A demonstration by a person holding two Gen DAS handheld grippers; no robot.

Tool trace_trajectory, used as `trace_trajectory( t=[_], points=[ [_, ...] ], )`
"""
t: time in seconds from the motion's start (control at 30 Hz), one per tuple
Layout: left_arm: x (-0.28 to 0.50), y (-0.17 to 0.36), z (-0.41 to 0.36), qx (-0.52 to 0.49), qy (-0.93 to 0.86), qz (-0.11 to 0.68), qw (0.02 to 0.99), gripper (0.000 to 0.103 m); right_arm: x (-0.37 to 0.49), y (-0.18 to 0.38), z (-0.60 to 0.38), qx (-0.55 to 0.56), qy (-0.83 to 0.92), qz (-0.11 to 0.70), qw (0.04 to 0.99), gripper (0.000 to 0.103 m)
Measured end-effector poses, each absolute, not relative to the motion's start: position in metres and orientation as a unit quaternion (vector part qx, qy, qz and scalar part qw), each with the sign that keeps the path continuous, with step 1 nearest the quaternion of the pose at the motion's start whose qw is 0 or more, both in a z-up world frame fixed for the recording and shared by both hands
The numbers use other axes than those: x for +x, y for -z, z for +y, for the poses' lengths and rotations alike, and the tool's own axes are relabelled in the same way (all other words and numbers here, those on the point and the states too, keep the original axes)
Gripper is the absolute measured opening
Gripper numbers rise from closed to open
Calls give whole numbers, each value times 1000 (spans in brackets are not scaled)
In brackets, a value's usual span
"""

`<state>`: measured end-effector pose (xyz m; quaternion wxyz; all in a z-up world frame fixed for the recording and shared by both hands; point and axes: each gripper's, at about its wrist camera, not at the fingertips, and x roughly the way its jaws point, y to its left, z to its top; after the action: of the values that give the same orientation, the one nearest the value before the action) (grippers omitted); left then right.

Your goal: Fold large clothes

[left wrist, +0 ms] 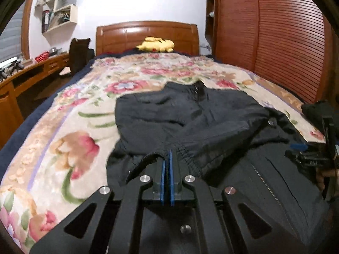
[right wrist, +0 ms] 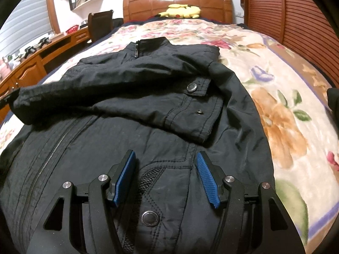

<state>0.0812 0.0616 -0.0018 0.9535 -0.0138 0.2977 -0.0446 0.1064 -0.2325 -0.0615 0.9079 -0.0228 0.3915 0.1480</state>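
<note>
**Operator:** One sleeve appears folded so far. Confirm status.

**Inspector:** Confirmed, as a judgement. The black quilted nylon jacket with zip front and metal snap buttons lies face up on the floral blanket in cream, pink and green that covers the bed. One sleeve, the black sleeve with a buttoned cuff tab, lies across the chest, its cuff resting near the front pocket.

**Operator:** State of each claw?

**Inspector:** Left claw: blue pads pressed together, pinching the black elasticated cuff of the other sleeve. That cuff is raised off the jacket body. Right claw: jaws spread, nothing between them, poised over the lower front of the jacket above a round metal snap button. Whether it touches the fabric cannot be told.

**Operator:** Work remaining?

**Inspector:** Most of it, by my estimate. The second sleeve is gripped but not yet laid flat across the chest. The body is at full length, from the stand-up collar toward the headboard down to the hem, which is out of view below the right claw. No fold of the body is visible.

**Operator:** Anything in the fold area?

**Inspector:** None seen. A yellow plush toy sits at the wooden headboard, well apart from the jacket.
</note>
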Motion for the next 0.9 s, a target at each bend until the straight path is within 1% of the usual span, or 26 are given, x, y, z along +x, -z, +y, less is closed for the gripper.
trace_trajectory(
  t=[0.13,0.17,0.23,0.3,0.37,0.4,0.47,0.57,0.7,0.9],
  points=[
    [72,5,51,1,51,304,951,5,106,62,-233,-23,-148,392,908,61],
    [69,5,49,3,52,305,951,8,106,62,-232,-23,-148,392,908,61],
    [63,5,47,9,55,304,951,14,106,61,-232,-23,-148,392,908,61],
    [56,5,48,10,56,299,952,27,106,61,-232,-23,-148,392,908,61],
    [49,4,50,6,62,295,954,32,107,62,-232,-24,-147,392,908,61],
    [46,4,51,4,64,293,954,37,107,62,-232,-24,-147,392,908,61],
    [41,3,54,0,66,290,955,41,107,62,-231,-27,-145,392,908,61],
    [34,4,57,-4,68,286,956,53,107,64,-231,-33,-143,394,907,61],
    [28,5,60,-7,70,285,956,55,108,65,-230,-37,-142,397,906,61],
    [7,10,71,-32,61,287,956,56,104,58,-226,-44,-138,406,902,61]
  ],
)
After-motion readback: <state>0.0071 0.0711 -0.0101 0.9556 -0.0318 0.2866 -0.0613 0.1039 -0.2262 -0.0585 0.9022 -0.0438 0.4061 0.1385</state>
